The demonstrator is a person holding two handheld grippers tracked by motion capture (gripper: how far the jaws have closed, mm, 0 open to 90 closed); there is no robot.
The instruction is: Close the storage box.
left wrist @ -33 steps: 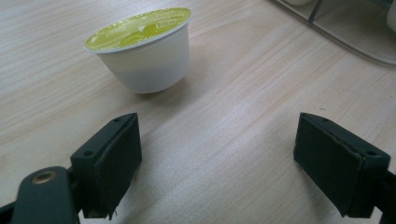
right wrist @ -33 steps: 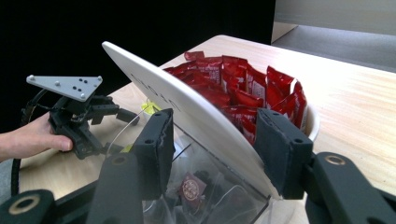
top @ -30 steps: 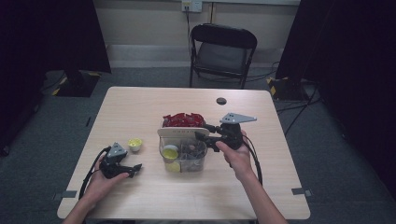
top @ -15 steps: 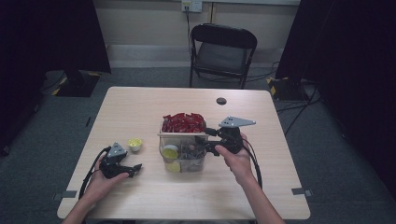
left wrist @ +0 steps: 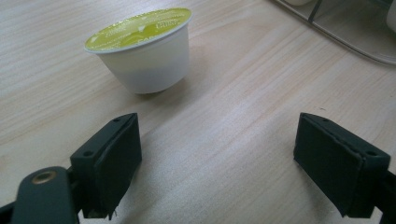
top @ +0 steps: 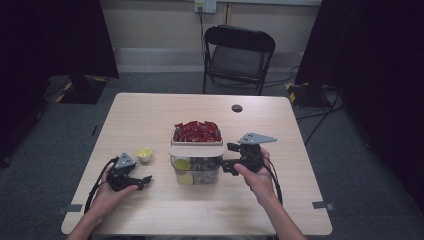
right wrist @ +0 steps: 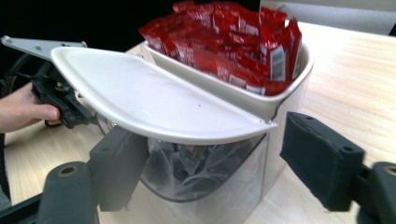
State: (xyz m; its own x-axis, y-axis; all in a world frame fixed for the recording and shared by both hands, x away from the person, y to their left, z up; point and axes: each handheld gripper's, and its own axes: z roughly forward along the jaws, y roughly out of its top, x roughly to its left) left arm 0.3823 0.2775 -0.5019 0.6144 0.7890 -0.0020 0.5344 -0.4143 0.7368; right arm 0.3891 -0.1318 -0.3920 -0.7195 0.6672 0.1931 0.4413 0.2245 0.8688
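Now right tongs [right wrist: 210, 177] just spreading off the lid [right wrist: 149, 100]; left tongs [left wrist: 219, 163] spread, next pinch the capsule [left wrist: 142, 51].

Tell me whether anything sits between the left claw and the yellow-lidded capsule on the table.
Nothing visible does. The left claw stands open over bare table, and the capsule stands upright just ahead, off toward its left jaw. The clear container lies off to the side.

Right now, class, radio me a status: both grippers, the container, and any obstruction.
Left gripper open, short of the yellow-lidded pod. Right gripper jaws just opening, either side of the clear container, under its white lid. Nothing in the way.
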